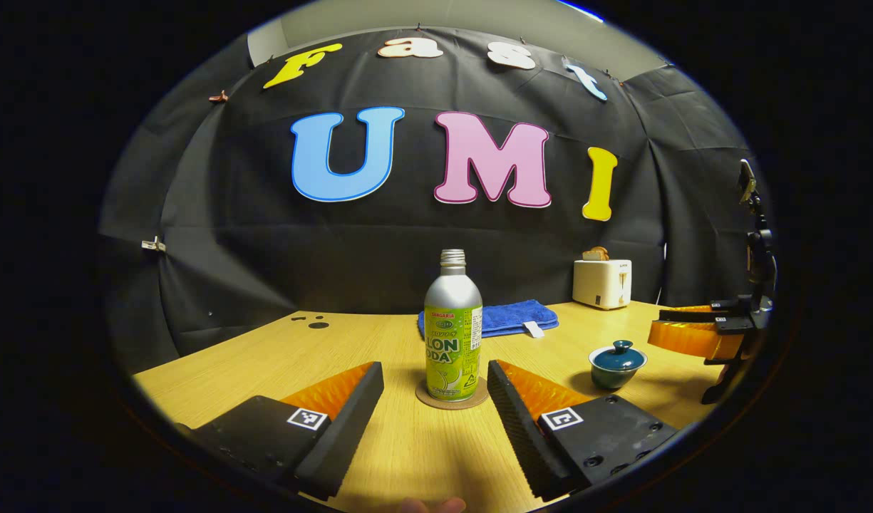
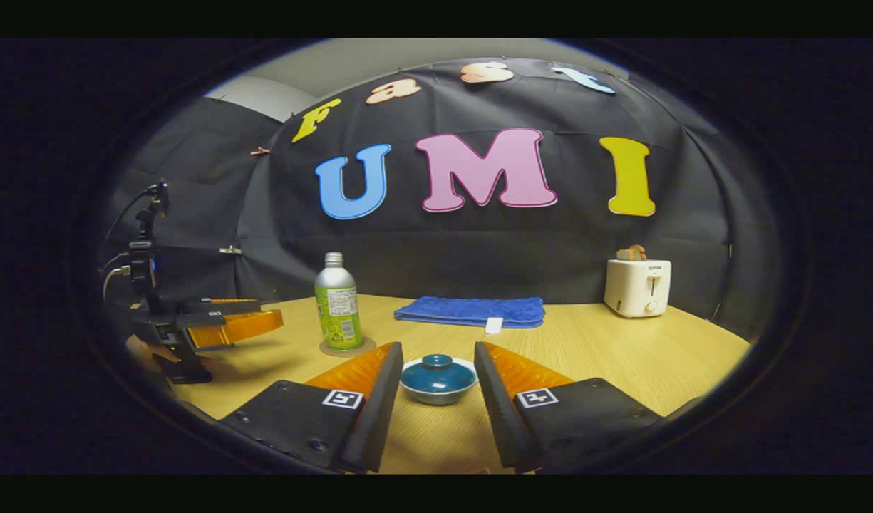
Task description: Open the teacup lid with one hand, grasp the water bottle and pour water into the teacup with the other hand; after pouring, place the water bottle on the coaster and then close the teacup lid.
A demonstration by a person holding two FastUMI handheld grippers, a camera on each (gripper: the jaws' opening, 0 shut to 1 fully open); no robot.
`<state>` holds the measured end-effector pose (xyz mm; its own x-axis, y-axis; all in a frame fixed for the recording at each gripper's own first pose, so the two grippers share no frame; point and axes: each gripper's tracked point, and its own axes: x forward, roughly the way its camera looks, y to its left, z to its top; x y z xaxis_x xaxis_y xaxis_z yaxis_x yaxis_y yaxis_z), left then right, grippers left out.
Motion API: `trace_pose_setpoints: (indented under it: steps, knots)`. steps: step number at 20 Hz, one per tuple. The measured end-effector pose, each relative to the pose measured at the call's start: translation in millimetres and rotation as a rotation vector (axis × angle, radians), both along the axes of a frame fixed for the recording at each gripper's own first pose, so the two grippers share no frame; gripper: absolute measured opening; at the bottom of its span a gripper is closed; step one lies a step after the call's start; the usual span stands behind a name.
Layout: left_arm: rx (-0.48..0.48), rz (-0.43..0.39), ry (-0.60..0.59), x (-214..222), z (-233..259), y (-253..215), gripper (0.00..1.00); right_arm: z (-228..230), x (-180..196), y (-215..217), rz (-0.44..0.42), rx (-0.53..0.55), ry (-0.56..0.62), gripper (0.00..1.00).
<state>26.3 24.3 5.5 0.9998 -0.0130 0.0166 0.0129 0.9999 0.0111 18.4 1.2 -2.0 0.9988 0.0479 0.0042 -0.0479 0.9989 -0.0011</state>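
Smooth metal bottle (image 1: pixel 452 328) on round, perhaps cork coaster (image 1: pixel 451 400)

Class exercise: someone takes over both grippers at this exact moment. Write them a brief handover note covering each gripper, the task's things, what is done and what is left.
Left gripper: open, empty, lined up on the soda bottle, not touching it.
Right gripper: open, empty, lined up on the lidded teacup, not touching it.
Bottle stands upright on the coaster. Teacup sits on the wooden table with its lid on.
Blue towel and toaster at the back are not part of the job.
Done: nothing.
Left: lift lid, grasp bottle, pour, return bottle to coaster, close lid.
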Motion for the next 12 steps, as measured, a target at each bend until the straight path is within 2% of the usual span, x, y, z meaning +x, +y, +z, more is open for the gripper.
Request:
trace_pose_setpoints:
  steps: [4, 12]
  knots:
    - [-0.001, 0.028, 0.001, -0.9, 0.2, 1.7, 0.93, 0.5, -3.3, -2.4, -0.028, 0.0, 0.0, 0.74]
    - [-0.002, 0.041, 0.001, -1.5, -0.7, 2.6, 0.94, 1.2, -4.3, -2.2, -0.028, 0.0, 0.001, 0.74]
